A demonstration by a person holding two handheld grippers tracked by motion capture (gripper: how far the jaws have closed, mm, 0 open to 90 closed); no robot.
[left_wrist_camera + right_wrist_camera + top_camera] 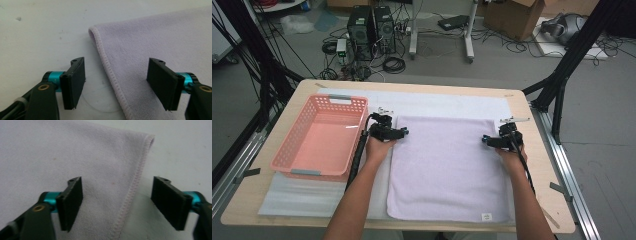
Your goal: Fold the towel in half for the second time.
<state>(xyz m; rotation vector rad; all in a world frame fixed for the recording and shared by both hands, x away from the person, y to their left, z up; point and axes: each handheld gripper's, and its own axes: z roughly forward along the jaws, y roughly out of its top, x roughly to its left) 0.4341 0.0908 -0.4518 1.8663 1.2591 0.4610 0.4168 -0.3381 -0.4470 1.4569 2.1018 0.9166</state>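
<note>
On the table [532, 150], a lilac towel [444, 170] lies flat, with a pink basket [297, 155] at its 9 o'clock. The left gripper [393, 131] and right gripper [496, 140] straddle the towel's far side hems, both wide open, holding nothing.

Grey floor [492, 70], cables [393, 64] — cardboard box [512, 17]

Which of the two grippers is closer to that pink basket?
Left. The left gripper sits just beside the basket, at the towel's near-side edge. The right gripper is across the towel, at its far edge.
</note>
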